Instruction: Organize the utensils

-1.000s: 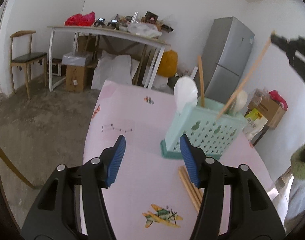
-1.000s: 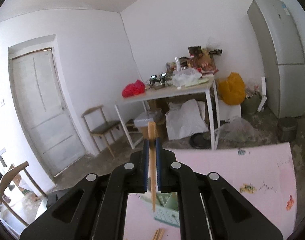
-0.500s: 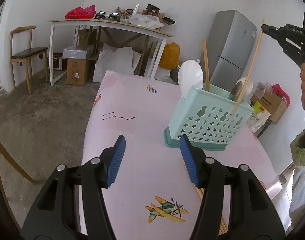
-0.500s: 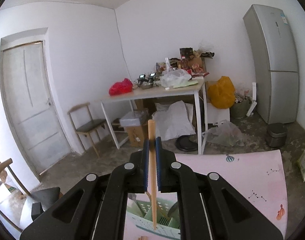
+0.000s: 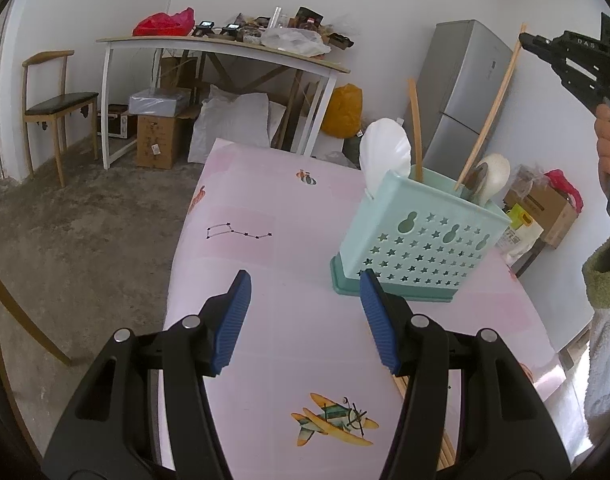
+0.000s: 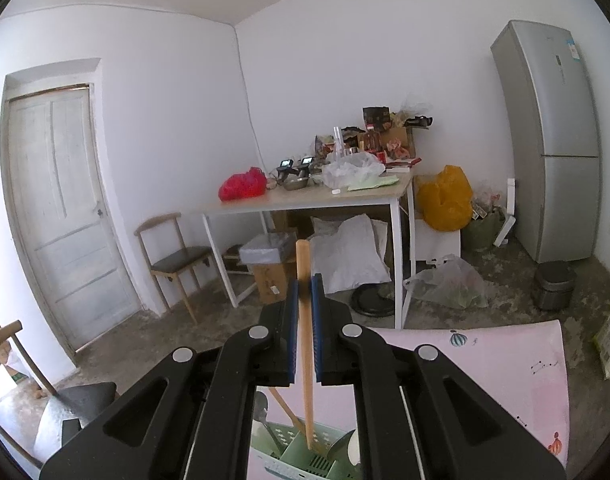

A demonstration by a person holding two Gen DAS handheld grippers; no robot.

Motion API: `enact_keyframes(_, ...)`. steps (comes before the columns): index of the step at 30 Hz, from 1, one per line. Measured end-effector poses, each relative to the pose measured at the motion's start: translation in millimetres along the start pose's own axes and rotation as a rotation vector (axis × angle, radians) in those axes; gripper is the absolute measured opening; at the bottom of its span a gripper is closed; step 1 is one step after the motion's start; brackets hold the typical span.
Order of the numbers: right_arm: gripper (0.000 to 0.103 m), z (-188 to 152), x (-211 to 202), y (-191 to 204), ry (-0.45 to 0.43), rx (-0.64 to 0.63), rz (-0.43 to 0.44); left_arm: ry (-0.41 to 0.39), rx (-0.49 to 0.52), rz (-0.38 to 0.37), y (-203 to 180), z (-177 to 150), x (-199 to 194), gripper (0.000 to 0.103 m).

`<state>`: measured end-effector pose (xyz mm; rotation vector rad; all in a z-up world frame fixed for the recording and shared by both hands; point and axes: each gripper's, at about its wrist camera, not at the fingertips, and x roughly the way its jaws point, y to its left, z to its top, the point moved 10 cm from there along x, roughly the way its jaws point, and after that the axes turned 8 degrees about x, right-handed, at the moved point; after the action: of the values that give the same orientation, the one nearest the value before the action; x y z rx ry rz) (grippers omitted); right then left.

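Observation:
A mint-green utensil holder with star holes stands on the pink table. It holds a white spoon, a wooden chopstick and another spoon. My right gripper is shut on a wooden chopstick whose lower tip reaches into the holder; that chopstick also shows in the left wrist view. My left gripper is open and empty above the table, just in front of the holder. More chopsticks lie on the table behind my right finger.
A white side table piled with clutter, a wooden chair, boxes and bags stand beyond the pink table. A grey fridge stands at the back right. A door is in the left wall.
The right gripper has lowered the chopstick so its tip is now inside the holder. The left gripper has drawn back from the holder and stayed open.

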<state>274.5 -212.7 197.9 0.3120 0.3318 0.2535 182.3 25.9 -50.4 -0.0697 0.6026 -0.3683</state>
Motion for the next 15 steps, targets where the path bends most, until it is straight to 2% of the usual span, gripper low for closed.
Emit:
enact_keyframes(5,0.007,-25,11,-9,0.044,0.018,-0.013,0.006,-0.012,0.002,2,-2,1,0.053)
enact_keyframes(8,0.007,-63,26,-21,0.132,0.023,-0.030,0.014,-0.010,0.001,0,-4,2,0.054)
enact_keyframes(12,0.008,-106,35,-44,0.236,0.027,-0.096,0.040,-0.004,-0.001,0,-9,5,0.054)
enact_keyframes(15,0.016,-112,27,-59,0.237,0.027,-0.138,0.057,0.003,0.000,-2,-14,7,0.054)
